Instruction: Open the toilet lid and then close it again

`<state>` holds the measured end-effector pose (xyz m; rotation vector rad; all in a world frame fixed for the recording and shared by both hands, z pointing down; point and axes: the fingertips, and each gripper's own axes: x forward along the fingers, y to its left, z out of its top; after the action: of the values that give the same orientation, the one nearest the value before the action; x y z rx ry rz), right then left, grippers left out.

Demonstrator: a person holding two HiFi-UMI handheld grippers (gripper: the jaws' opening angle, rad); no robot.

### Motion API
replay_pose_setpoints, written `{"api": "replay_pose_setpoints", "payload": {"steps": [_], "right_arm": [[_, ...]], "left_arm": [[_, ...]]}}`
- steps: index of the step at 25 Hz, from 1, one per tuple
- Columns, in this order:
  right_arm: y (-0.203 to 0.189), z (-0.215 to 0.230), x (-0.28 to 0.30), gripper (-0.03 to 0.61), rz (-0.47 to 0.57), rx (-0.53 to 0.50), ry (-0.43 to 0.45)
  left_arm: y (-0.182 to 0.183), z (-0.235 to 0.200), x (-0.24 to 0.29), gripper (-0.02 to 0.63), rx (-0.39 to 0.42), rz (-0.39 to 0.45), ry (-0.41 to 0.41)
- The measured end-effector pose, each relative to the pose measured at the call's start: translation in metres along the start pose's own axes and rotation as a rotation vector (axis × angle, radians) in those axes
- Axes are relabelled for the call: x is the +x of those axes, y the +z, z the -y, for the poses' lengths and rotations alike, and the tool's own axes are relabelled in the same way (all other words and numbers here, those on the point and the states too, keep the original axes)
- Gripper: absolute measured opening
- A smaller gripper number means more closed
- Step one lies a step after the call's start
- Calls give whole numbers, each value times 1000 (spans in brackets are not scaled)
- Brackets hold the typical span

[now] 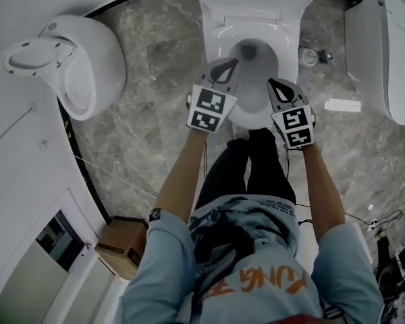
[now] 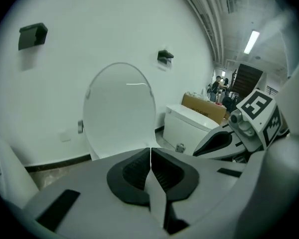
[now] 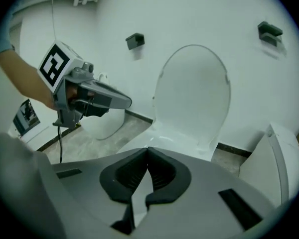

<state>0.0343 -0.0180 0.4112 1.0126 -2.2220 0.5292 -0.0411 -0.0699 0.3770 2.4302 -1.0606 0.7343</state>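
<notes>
The white toilet [image 1: 219, 39] stands ahead of me, its bowl uncovered. Its lid [image 2: 120, 108] is raised upright against the wall, and it shows the same way, lid [image 3: 192, 93], in the right gripper view. My left gripper [image 1: 226, 65] hovers over the bowl's left rim and my right gripper [image 1: 273, 83] over its right rim, neither touching the toilet. The left gripper [image 2: 150, 151] is shut with its pads together and nothing between them. The right gripper [image 3: 148, 151] is likewise shut and empty. Each gripper shows in the other's view: the right gripper [image 2: 219, 141] and the left gripper [image 3: 102, 98].
A second white toilet [image 1: 67, 59] stands to the left and a third [image 1: 385, 46] to the right. A cardboard box [image 1: 121, 245] sits on the marble floor behind my left side. A small white object [image 1: 342, 104] and cables [image 1: 385, 221] lie on the floor at the right.
</notes>
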Motion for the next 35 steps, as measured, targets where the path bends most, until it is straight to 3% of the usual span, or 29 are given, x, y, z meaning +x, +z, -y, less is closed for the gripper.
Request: {"api": "replay_pose_setpoints", "payload": {"steps": [4,11,16,17,19,22,25,28,30,32,35], "right_arm": [[80,41,-11,14,119,2,-78],[202,123,-35,14,263,-63,-180],[256,159,-37,53,301,-113,-207],[265,166,-33,63,302,-126,-214],[283,179,-23,93,293,-172,-229],[302,193,-8,173,247,-287,-243],[317,210,11,196,197,-368,-236],[324,221,32,221,146,-398,-197],[328,223,40,225,124,-419,-197],[329,224,41,189,113,-457,-216],[326,226,37,141,95,-551,-236]], "left_arm": [[81,-17,-7,32,70,80,32],[194,-55,-10,32,198,115,159],[246,-79,3,37,243,107,212],[256,-87,8,55,251,102,224],[276,-104,17,152,267,94,236],[293,-123,38,169,321,52,243],[297,-137,69,196,402,-42,225],[290,-144,92,210,430,-112,202],[286,-150,97,200,393,-109,210],[285,-154,97,188,351,-85,217],[282,-150,94,184,383,-91,208]]}}
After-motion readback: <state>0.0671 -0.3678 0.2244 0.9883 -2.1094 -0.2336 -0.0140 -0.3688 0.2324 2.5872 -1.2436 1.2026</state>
